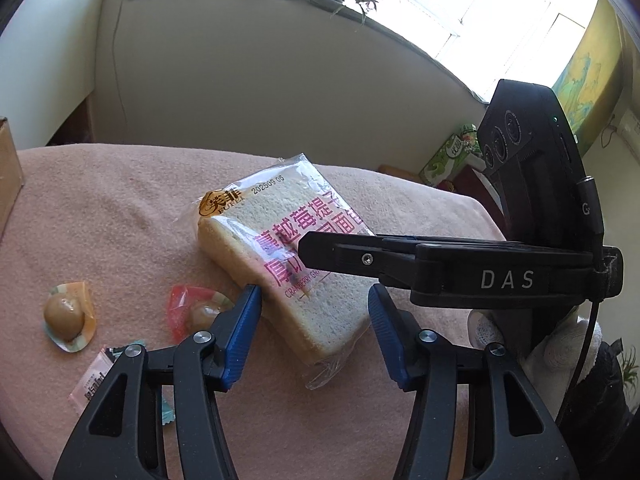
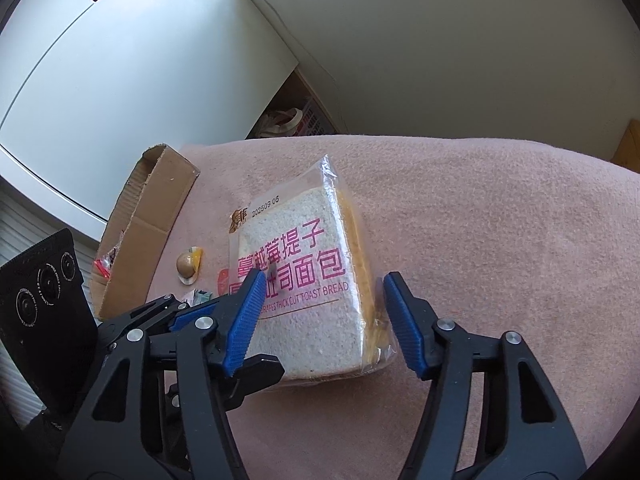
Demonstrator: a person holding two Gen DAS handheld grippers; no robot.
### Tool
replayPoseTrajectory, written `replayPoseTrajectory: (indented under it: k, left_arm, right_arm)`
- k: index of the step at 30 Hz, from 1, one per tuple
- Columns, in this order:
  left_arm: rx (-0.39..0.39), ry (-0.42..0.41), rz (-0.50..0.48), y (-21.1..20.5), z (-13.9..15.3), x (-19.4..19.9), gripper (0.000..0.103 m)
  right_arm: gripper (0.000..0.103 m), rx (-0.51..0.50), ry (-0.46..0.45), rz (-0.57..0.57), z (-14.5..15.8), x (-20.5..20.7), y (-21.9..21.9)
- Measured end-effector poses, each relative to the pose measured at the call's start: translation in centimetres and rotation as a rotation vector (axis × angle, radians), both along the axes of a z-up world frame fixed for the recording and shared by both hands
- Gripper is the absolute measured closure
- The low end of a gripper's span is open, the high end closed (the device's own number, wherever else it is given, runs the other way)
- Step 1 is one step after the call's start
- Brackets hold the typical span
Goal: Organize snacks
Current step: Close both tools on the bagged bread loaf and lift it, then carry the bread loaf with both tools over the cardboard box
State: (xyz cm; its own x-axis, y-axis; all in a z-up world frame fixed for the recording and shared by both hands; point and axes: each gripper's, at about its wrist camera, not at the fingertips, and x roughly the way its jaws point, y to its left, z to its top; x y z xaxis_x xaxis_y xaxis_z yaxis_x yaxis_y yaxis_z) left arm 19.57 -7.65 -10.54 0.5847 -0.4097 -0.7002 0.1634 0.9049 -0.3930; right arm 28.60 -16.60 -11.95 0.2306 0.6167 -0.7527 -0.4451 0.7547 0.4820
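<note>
A clear bag of sliced toast bread (image 1: 280, 256) with pink lettering lies on the pink blanket (image 1: 120, 216); it also shows in the right wrist view (image 2: 304, 292). My left gripper (image 1: 314, 300) is open, its blue pads either side of the bag's near end. My right gripper (image 2: 324, 288) is open too, straddling the bag's near edge; it crosses the left wrist view from the right (image 1: 400, 256). A packaged egg snack (image 1: 68, 316) and a red-wrapped snack (image 1: 192, 310) lie left of the bread.
An open cardboard box (image 2: 140, 232) holding some snacks lies at the blanket's left side. Small flat packets (image 1: 94, 380) sit by my left gripper's left finger. A white cabinet (image 2: 120, 60) and wall stand behind. A green box (image 1: 452, 156) sits at the far right.
</note>
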Motion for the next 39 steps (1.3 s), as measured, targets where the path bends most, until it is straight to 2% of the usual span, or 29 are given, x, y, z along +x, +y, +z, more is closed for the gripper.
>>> replayPoseTrajectory:
  k: [9, 18, 30, 39]
  left_arm:
    - [0.027, -0.039, -0.001, 0.5, 1.0, -1.2, 0.048]
    - [0.034, -0.091, 0.021, 2.1, 3.2, -3.9, 0.048]
    - [0.04, -0.161, 0.092, 6.7, 6.3, -7.9, 0.048]
    - [0.038, -0.183, 0.169, 11.4, 7.1, -10.6, 0.048]
  right_arm:
    - [0.043, 0.001, -0.019, -0.001, 0.9, -1.4, 0.5]
    - [0.043, -0.006, -0.071, 0.017, 3.5, -3.8, 2.4]
    - [0.043, 0.014, -0.136, 0.086, 7.1, -6.9, 8.0]
    - [0.043, 0.022, -0.159, 0.153, 8.4, -8.1, 13.6]
